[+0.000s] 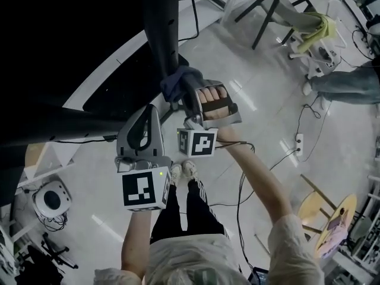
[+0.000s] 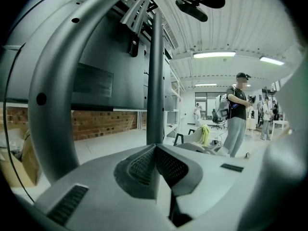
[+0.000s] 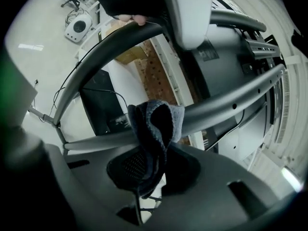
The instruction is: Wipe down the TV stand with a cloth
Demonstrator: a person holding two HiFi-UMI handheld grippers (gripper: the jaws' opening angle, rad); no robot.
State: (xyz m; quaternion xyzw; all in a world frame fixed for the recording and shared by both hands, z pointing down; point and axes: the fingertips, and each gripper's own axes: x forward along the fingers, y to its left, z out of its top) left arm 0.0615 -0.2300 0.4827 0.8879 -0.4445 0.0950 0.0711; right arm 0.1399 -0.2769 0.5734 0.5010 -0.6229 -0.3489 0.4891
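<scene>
The TV stand's grey pole (image 1: 164, 34) runs up the middle of the head view, with the dark screen's back (image 2: 96, 81) to its left. A dark blue cloth (image 1: 177, 82) is pressed against a curved bar of the stand (image 3: 226, 105). My right gripper (image 1: 186, 89) is shut on that cloth (image 3: 156, 124), which bunches up out of the jaws. My left gripper (image 1: 148, 113) hangs just below and left of it, shut with nothing between its pads (image 2: 144, 167). It points at the stand's upright pole (image 2: 155, 81).
Another curved stand bar (image 2: 50, 100) arcs close on the left. On the floor lie a power strip with cables (image 1: 298, 141) and a round white device (image 1: 52, 199). A chair with a yellow-green cloth (image 1: 314, 25) and a standing person (image 2: 237, 114) are farther off.
</scene>
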